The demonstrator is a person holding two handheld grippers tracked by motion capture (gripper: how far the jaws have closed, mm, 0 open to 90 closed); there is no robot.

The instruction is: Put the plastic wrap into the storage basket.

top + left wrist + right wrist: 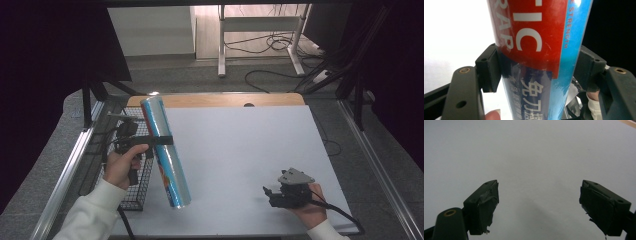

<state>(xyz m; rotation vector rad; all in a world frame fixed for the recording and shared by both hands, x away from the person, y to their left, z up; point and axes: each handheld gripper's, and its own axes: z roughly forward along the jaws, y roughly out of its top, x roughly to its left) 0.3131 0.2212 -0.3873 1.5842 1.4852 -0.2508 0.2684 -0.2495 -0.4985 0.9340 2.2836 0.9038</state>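
Observation:
A long roll of plastic wrap (165, 152) in a blue and red sleeve hangs tilted over the table's left side, its top end leaning away. My left gripper (162, 140) is shut on the plastic wrap roll (536, 62) at about mid-length, one jaw on each side. My right gripper (272, 195) rests low near the front right of the white table top (240, 145), held by a hand. In the right gripper view the right gripper (539, 205) is open, nothing between its jaws, with the bare white table top (529, 152) ahead.
A black wire basket (134, 170) sits at the table's left edge under my left hand. A wooden strip (215, 100) shows along the far edge. Beyond the table are a desk frame (260, 30) and floor cables (280, 45).

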